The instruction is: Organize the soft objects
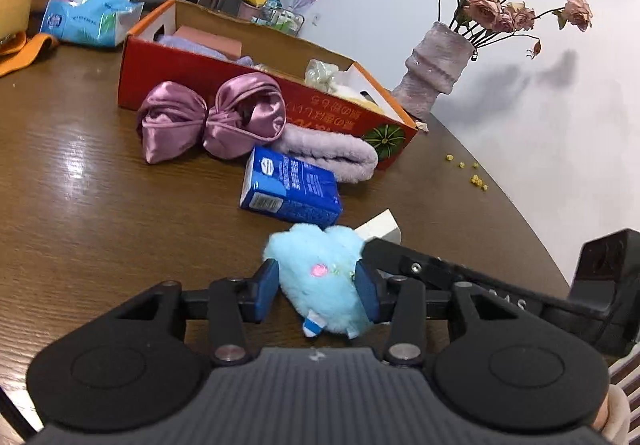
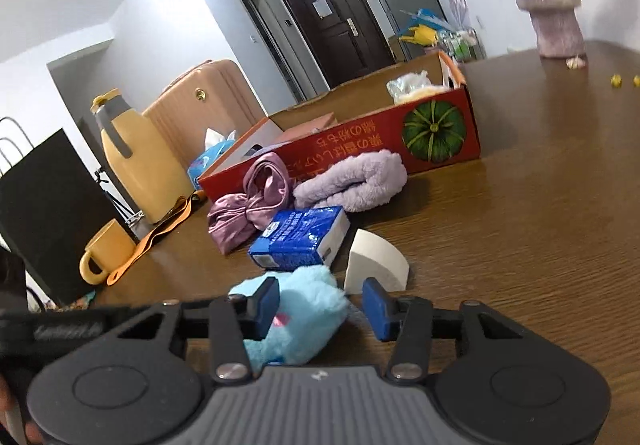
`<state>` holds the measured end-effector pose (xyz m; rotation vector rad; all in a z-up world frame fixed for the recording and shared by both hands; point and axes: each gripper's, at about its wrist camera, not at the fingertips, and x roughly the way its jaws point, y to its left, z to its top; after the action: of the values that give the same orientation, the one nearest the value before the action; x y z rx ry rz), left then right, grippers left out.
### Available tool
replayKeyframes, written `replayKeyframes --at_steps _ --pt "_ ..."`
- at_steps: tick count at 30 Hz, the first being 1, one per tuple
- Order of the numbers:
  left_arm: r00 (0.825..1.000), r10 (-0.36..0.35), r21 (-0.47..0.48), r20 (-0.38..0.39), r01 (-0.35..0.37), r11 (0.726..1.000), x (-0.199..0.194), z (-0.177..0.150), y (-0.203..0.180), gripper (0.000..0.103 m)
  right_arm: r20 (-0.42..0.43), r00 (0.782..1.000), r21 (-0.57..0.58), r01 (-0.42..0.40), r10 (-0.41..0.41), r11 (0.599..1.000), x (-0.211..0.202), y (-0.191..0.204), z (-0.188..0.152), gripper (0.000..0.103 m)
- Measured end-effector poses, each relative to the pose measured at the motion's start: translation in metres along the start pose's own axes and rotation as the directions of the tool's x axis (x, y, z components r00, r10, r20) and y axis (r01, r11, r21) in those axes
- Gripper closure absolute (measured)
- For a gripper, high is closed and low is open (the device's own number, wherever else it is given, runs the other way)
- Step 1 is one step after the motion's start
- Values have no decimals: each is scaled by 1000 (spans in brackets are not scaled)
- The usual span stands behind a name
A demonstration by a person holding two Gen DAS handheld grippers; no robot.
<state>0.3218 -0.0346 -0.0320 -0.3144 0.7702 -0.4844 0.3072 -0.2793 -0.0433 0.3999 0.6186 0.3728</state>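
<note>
On the near edge of the brown table (image 1: 80, 205), a pale blue plush toy (image 1: 320, 277), squeezed between the blue pads of the left gripper (image 1: 318, 289), jaws drawn narrow onto its fur. Around the same toy, the right gripper (image 2: 320, 305): left pad against the fluff, right pad just clear, partly open. Just beyond the toy, a blue tissue pack (image 1: 290, 187) and a white wedge (image 2: 374, 263). Farther off, a purple satin bow (image 1: 208, 117) and a rolled lilac towel (image 1: 332, 153), both beside the red cardboard box (image 1: 256, 97). Far right, a vase of dried roses (image 1: 436, 65).
</note>
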Motion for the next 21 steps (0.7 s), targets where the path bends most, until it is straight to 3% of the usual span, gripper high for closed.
replayKeyframes --at_steps 3,6,9,12,15,21 --pt "1000 -2 -18 4 3 1000 -2 1 6 62 -25 999 1 -35 35 999 4 2 0 68" --pt "1000 -31 -29 3 31 999 -10 0 15 71 -79 994 -10 -80 79 997 -4 11 -4 71" --pt "999 -44 -8 -5 44 999 -15 -4 16 71 -154 976 -8 -155 152 988 -16 20 -13 72" --pt "998 -58 -19 -17 58 998 -16 -7 18 68 -140 979 -23 -153 148 988 -25 23 -17 70" --pt "999 -40 -26 -13 40 999 -23 -7 23 64 -129 987 15 -98 100 995 -25 17 -14 70" --pt "996 -87 -27 -17 87 996 -39 -16 29 63 -133 983 77 -117 127 990 -25 16 -20 69"
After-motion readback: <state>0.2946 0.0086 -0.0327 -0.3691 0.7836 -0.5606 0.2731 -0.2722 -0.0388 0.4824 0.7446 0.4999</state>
